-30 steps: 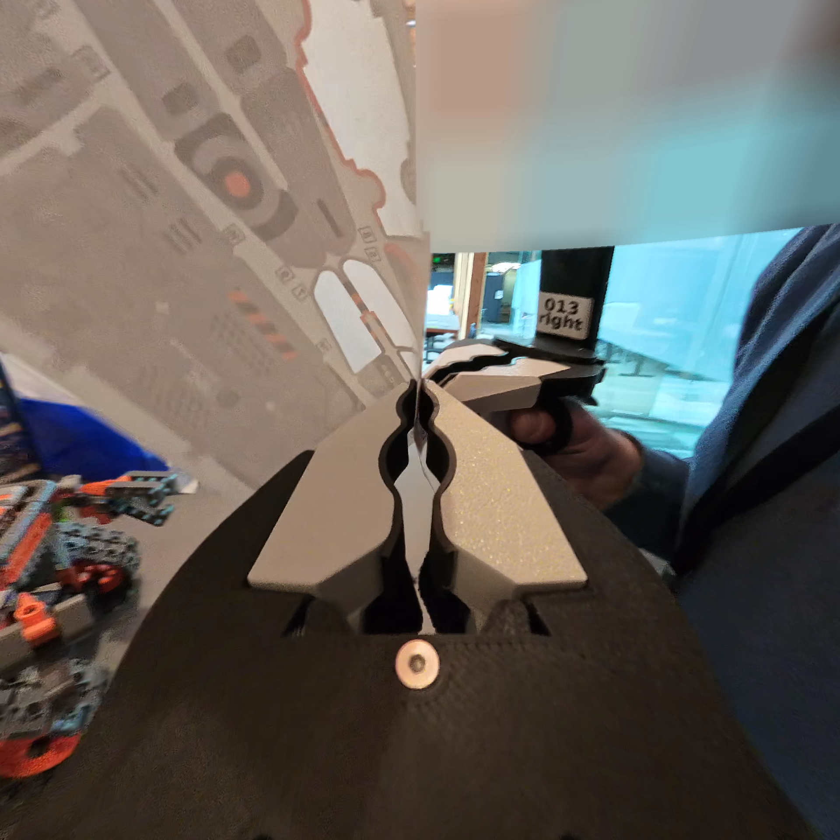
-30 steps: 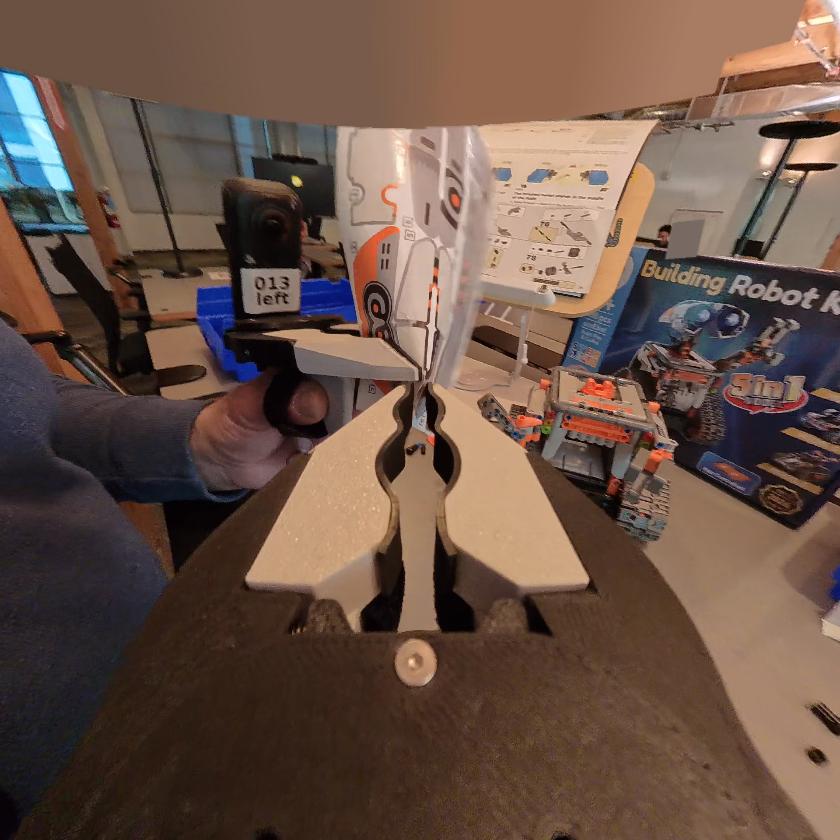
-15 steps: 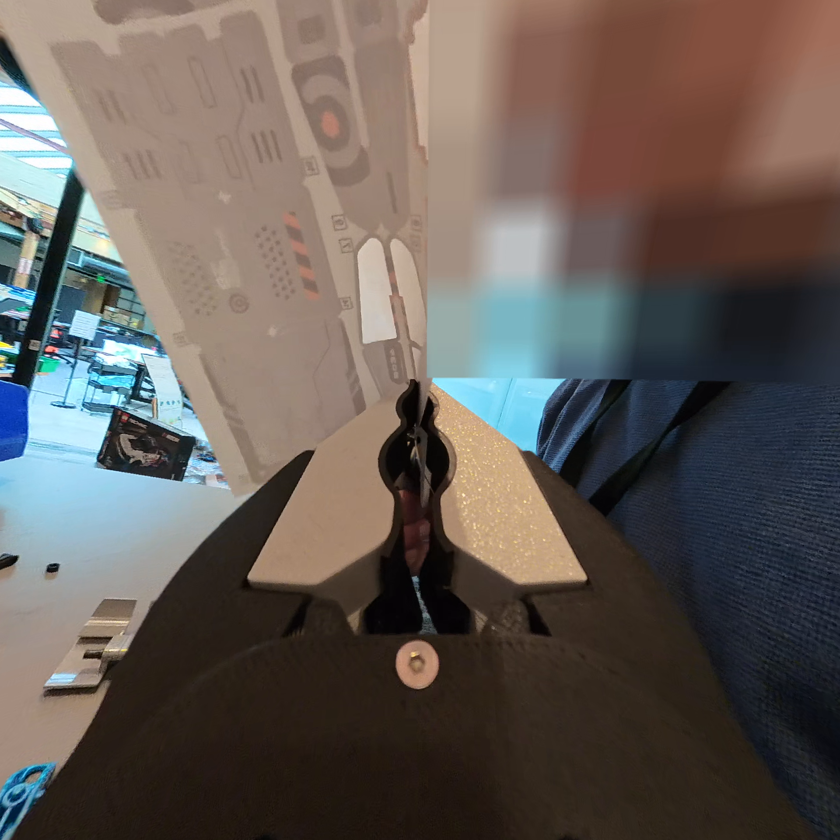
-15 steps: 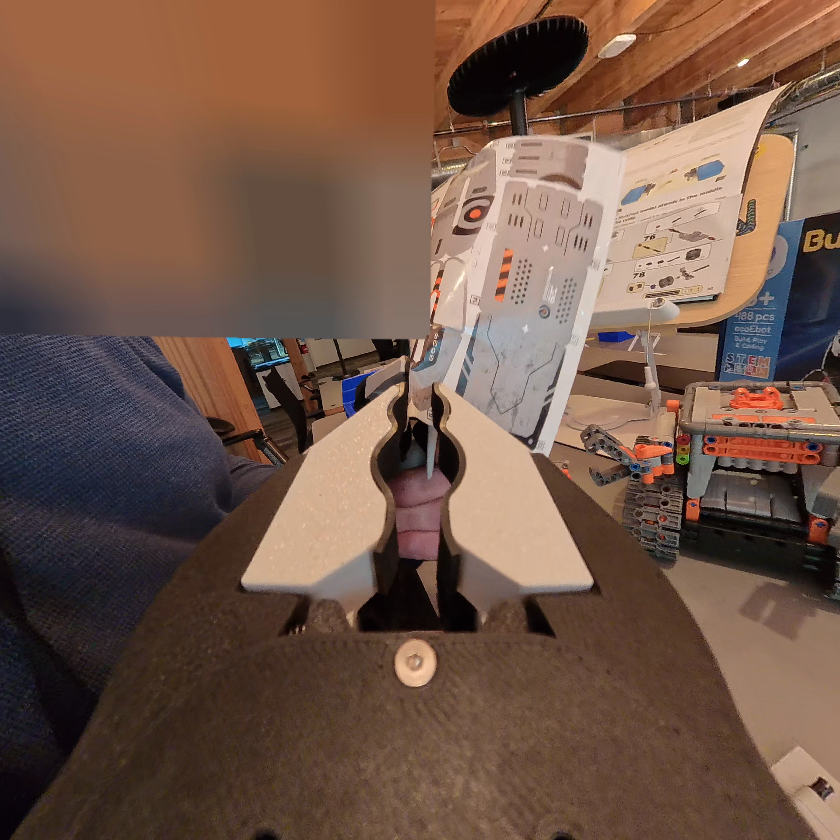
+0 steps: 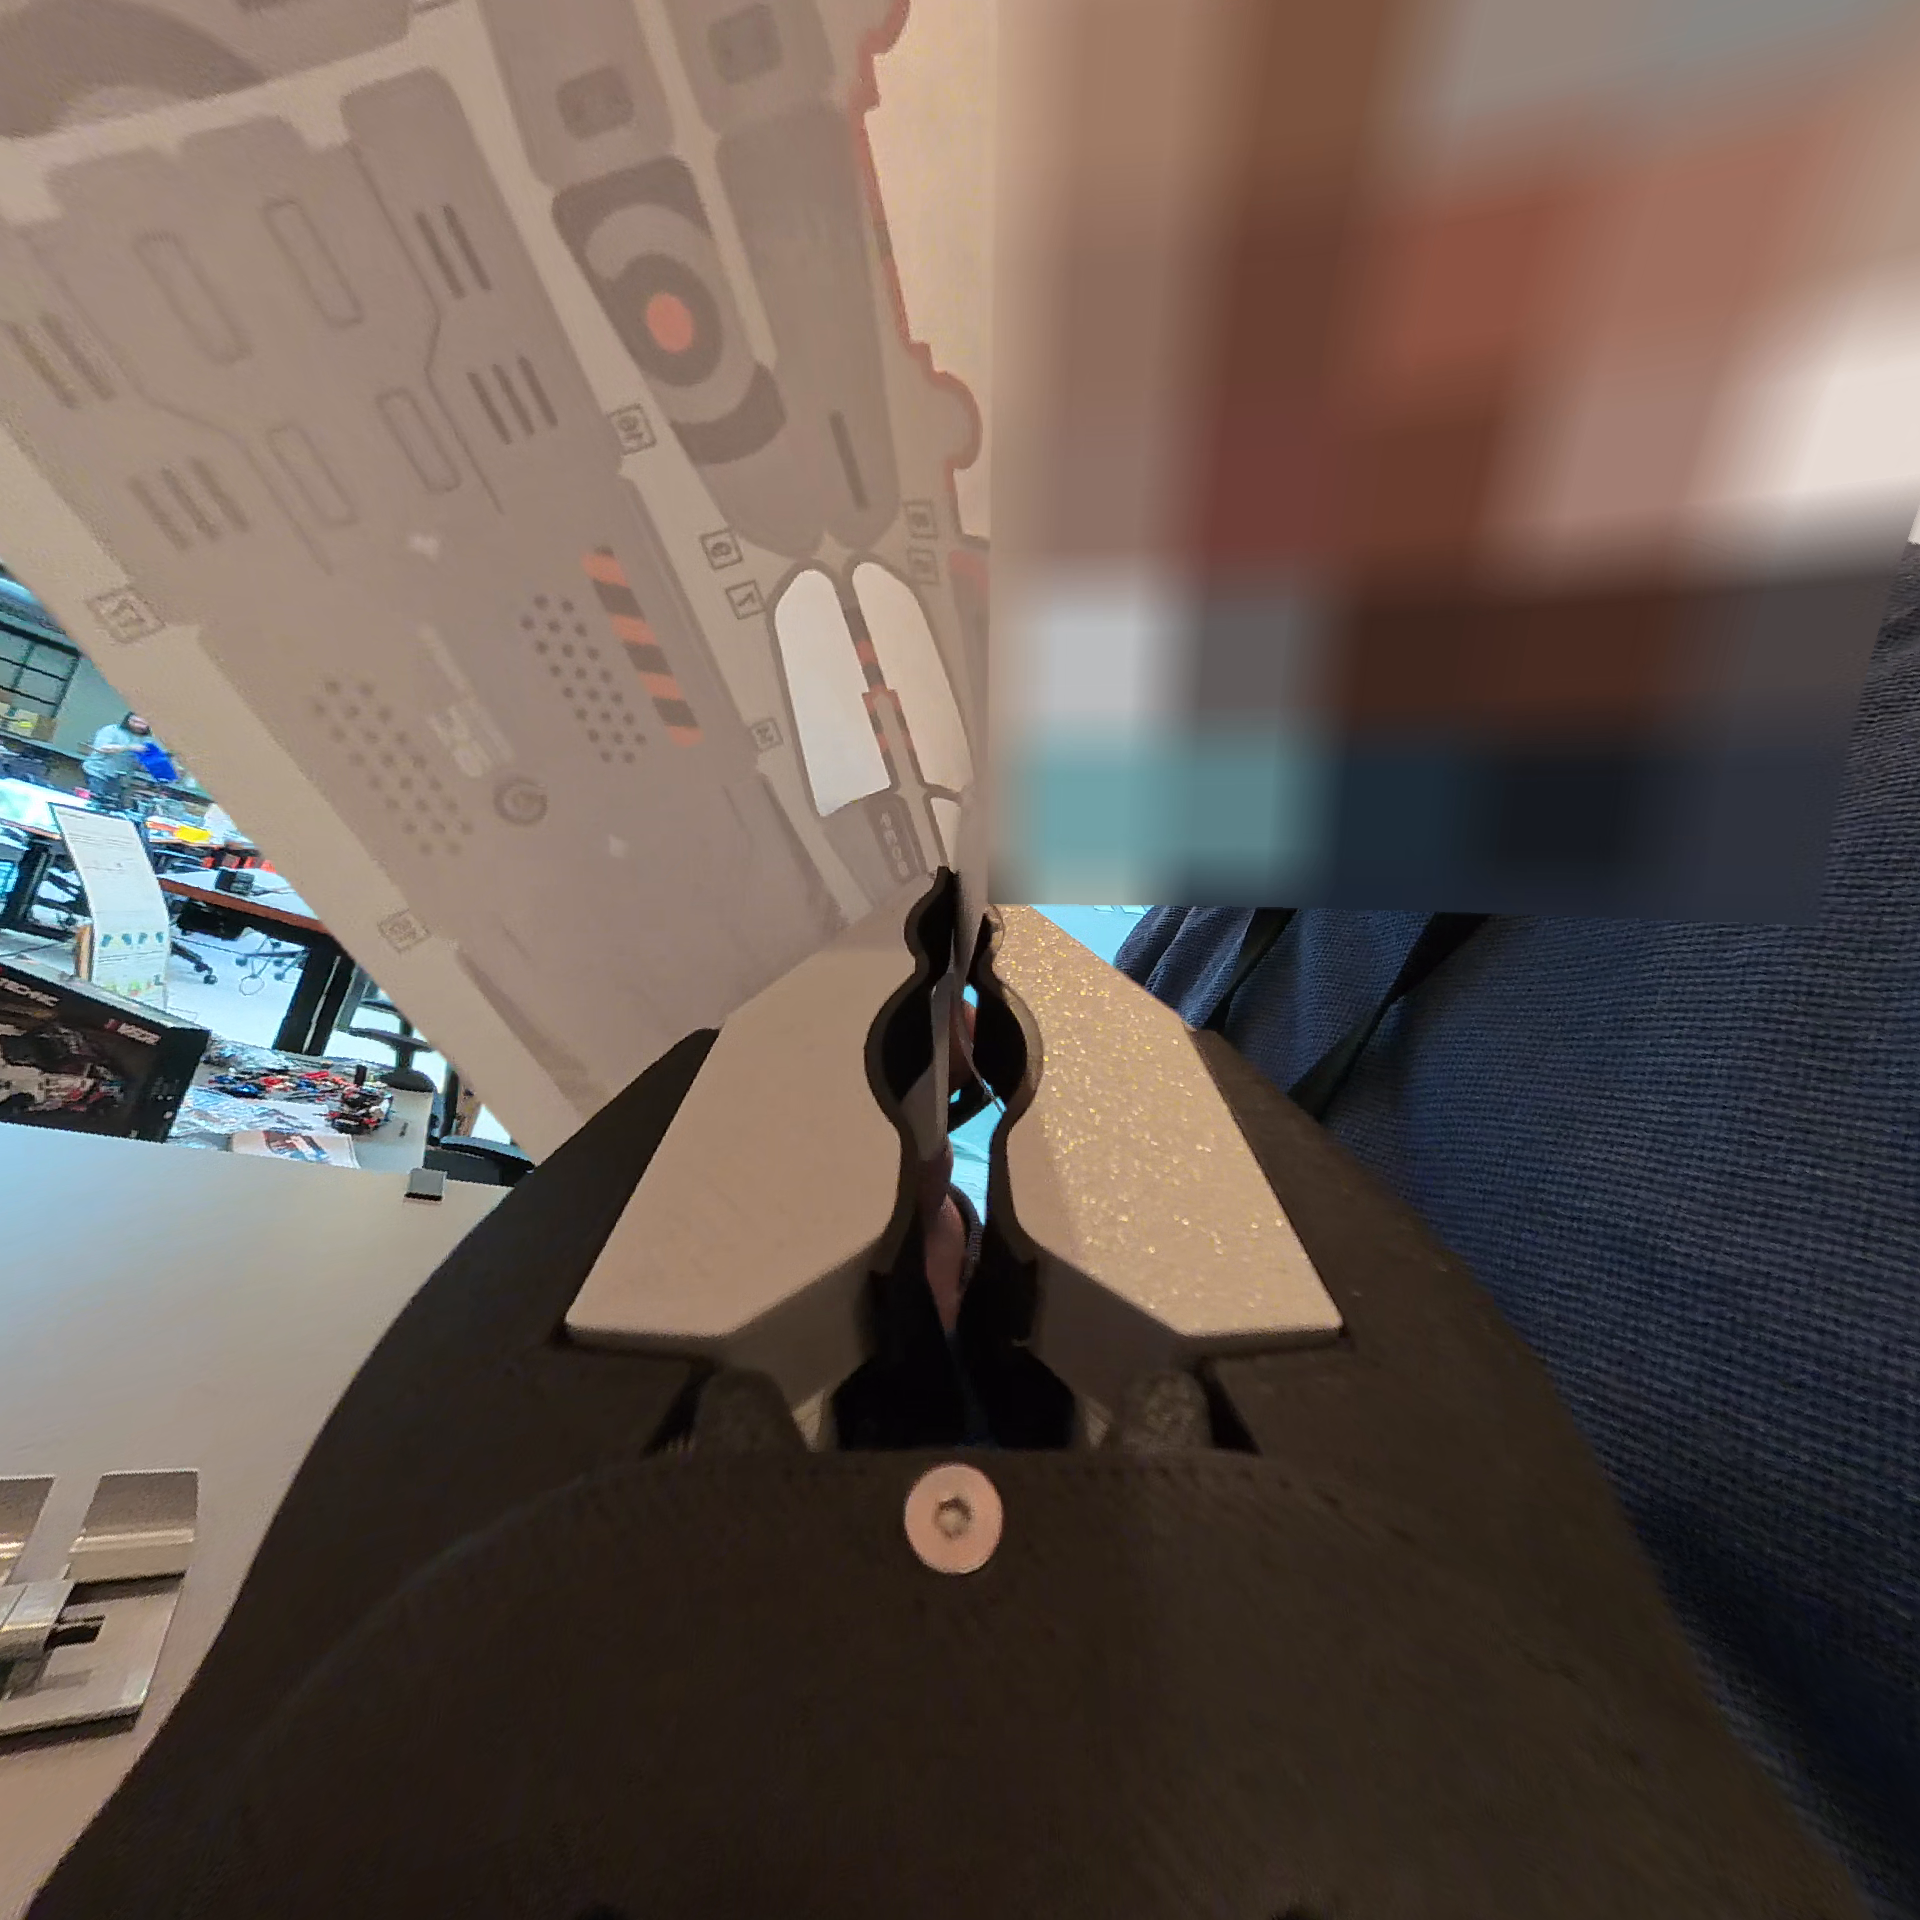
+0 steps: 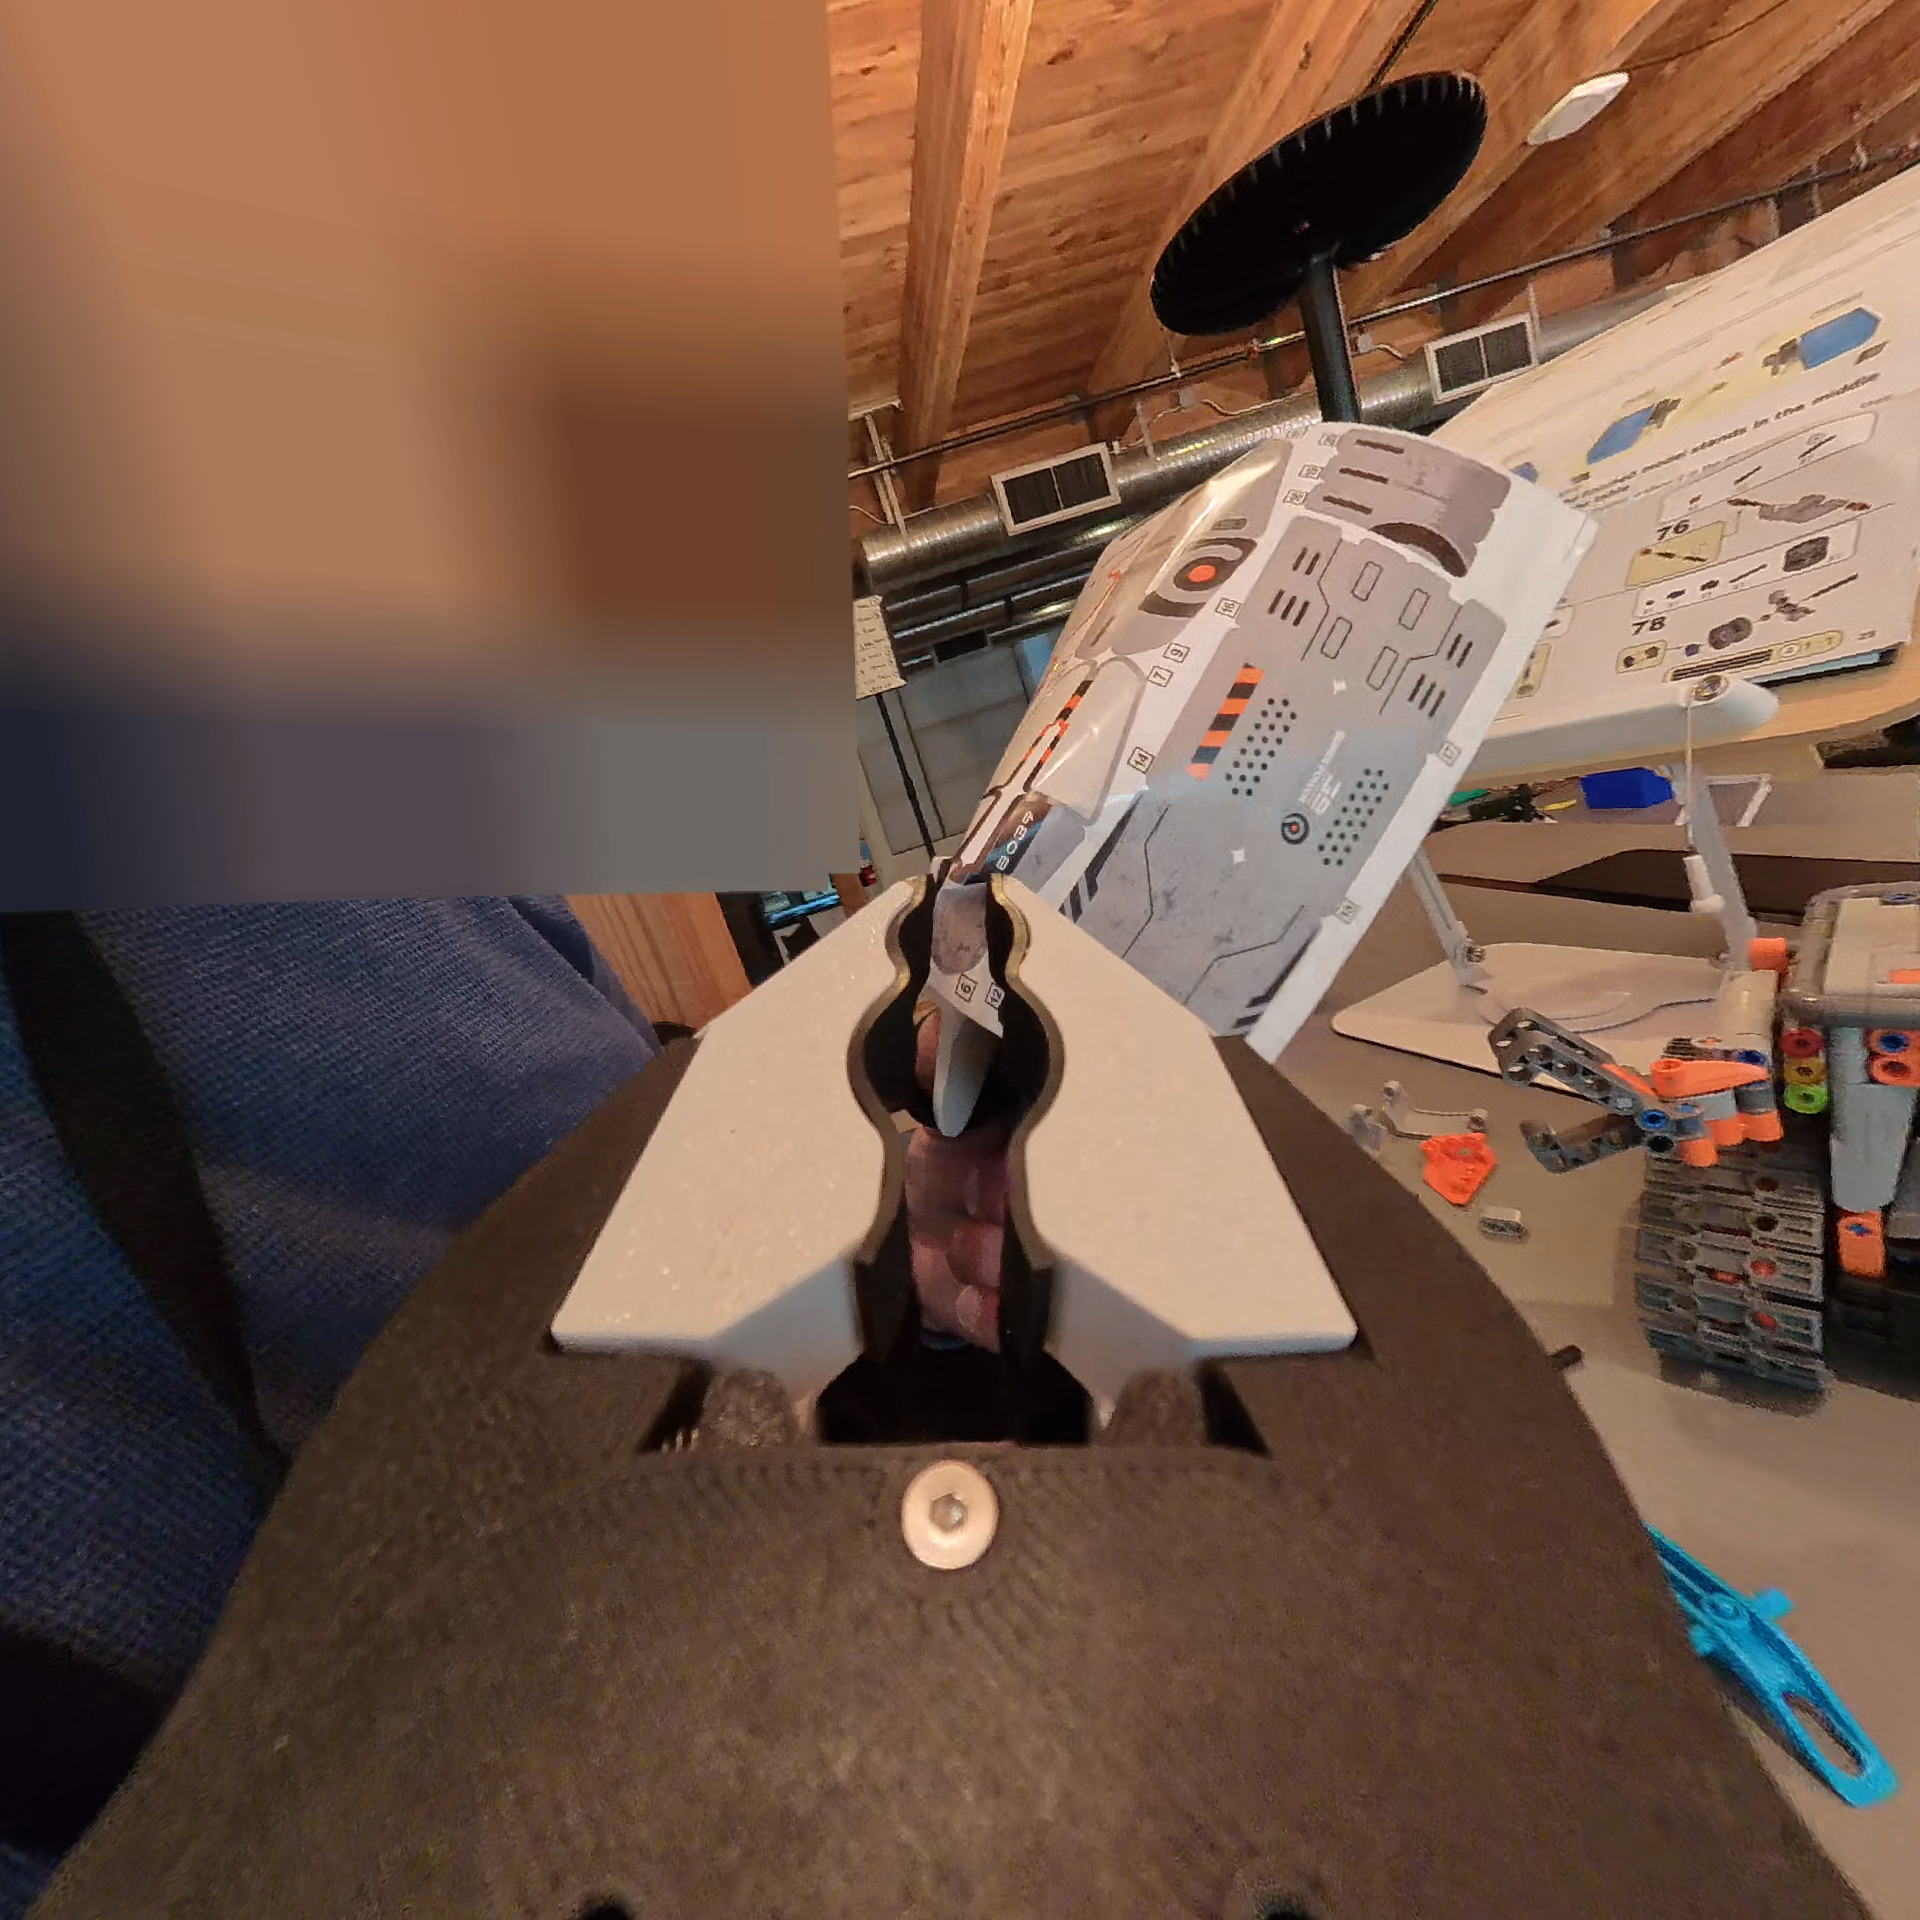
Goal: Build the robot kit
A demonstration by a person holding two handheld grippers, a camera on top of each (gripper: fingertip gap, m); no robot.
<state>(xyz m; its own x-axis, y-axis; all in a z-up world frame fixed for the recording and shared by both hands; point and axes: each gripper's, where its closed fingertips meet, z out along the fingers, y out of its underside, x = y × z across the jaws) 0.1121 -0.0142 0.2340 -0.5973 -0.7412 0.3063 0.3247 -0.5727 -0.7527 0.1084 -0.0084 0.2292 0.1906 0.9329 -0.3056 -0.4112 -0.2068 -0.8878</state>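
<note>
The left gripper (image 5: 958, 914) is closed on the lower edge of a sticker sheet (image 5: 499, 499); its jaws meet on the thin sheet at the tips. The right gripper (image 6: 961, 894) is closed on the same sheet (image 6: 1278, 748), pinching a lower corner of it, and a little tongue of the sheet hangs down between its jaws. So the sheet stands in the air between the two grippers, well above the table (image 5: 208, 1299), and it curves over at the top.

I judge the sheet very light, thin and floppy, with a glossy face (probably slippery). It creases easily, so the bare margin near the edge seems the best place to hold it, not the printed stickers.

Farther out, in the right view, a block-built vehicle (image 6: 1766, 1195) stands on the table, with small loose parts near it and a blue tool (image 6: 1766, 1683) closer. Behind, an instruction booklet (image 6: 1714, 499) rests on a stand. In the left view a metal bracket (image 5: 94, 1600) lies on the table.
</note>
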